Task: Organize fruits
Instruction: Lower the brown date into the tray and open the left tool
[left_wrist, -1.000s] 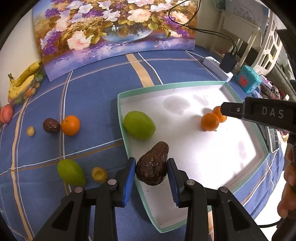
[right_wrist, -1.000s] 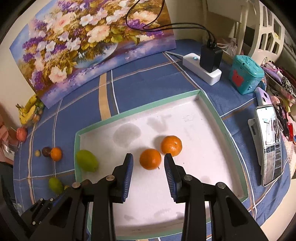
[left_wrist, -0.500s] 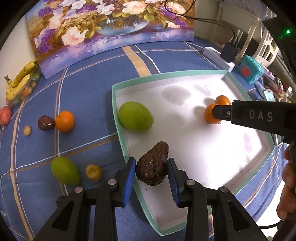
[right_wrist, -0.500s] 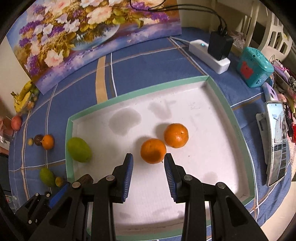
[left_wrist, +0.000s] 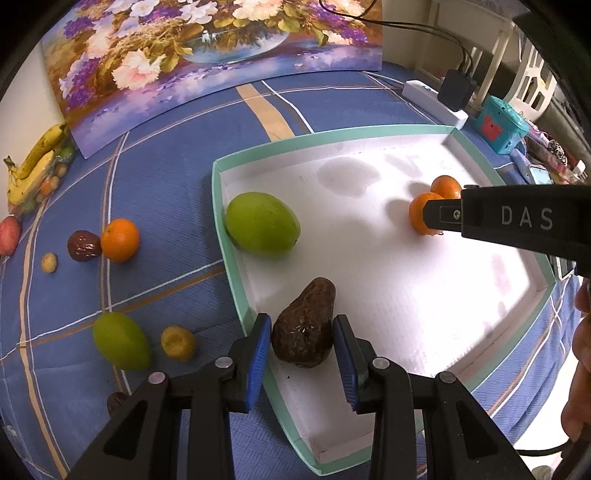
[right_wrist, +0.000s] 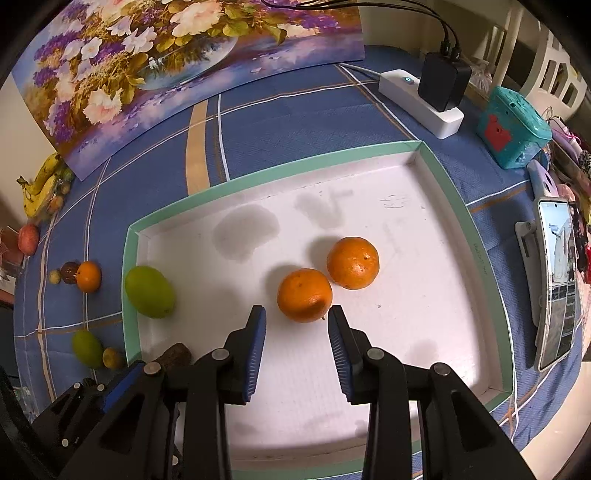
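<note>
My left gripper (left_wrist: 302, 345) is shut on a dark brown avocado (left_wrist: 304, 332) and holds it just inside the near left rim of the white tray (left_wrist: 229, 236). The avocado also shows in the right wrist view (right_wrist: 173, 356). A green mango (left_wrist: 262, 223) and two oranges (right_wrist: 304, 295) (right_wrist: 352, 263) lie in the tray. My right gripper (right_wrist: 297, 330) is open and empty, just short of the nearer orange. On the blue cloth to the left lie an orange (left_wrist: 119, 240), a second green mango (left_wrist: 120, 341), a small yellow fruit (left_wrist: 178, 342) and a dark fruit (left_wrist: 84, 246).
Bananas (left_wrist: 35, 162) and a red fruit (left_wrist: 8, 235) lie at the far left. A flower painting (left_wrist: 207, 55) stands at the back. A power strip (right_wrist: 421, 103), a teal box (right_wrist: 513, 127) and a phone (right_wrist: 557, 280) lie right of the tray.
My left gripper has carried the avocado lower and closer to the tray floor near its left rim. My right gripper has come down toward the nearer orange.
</note>
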